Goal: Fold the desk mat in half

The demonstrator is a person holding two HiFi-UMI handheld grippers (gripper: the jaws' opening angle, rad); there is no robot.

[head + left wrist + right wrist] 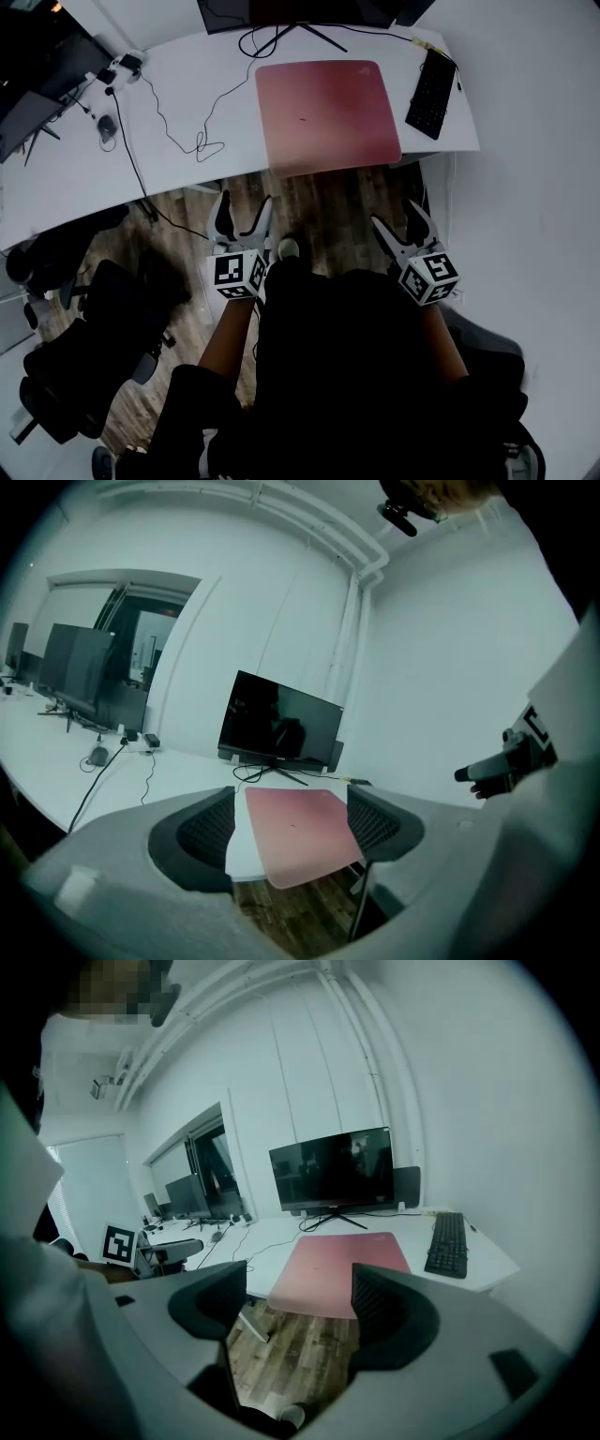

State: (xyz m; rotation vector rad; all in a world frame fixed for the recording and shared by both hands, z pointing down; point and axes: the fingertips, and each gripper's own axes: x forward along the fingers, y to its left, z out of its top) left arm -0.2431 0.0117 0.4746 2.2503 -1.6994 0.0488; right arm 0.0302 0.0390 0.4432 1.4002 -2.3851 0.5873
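A pink desk mat (326, 114) lies flat and unfolded on the white desk (178, 84), its near edge hanging slightly past the desk's front. The mat (298, 836) shows between the left jaws, and the mat (339, 1262) lies ahead of the right jaws. My left gripper (240, 217) is held open over the wooden floor, well short of the desk. My right gripper (403, 225) is also open, level with it on the right. Neither holds anything.
A black keyboard (431, 92) lies right of the mat. A monitor (330, 1170) stands behind it, its stand (298, 33) and cables (192, 136) trailing left across the desk. A mouse (108, 125) sits far left. Black office chairs (89, 328) stand on the floor at left.
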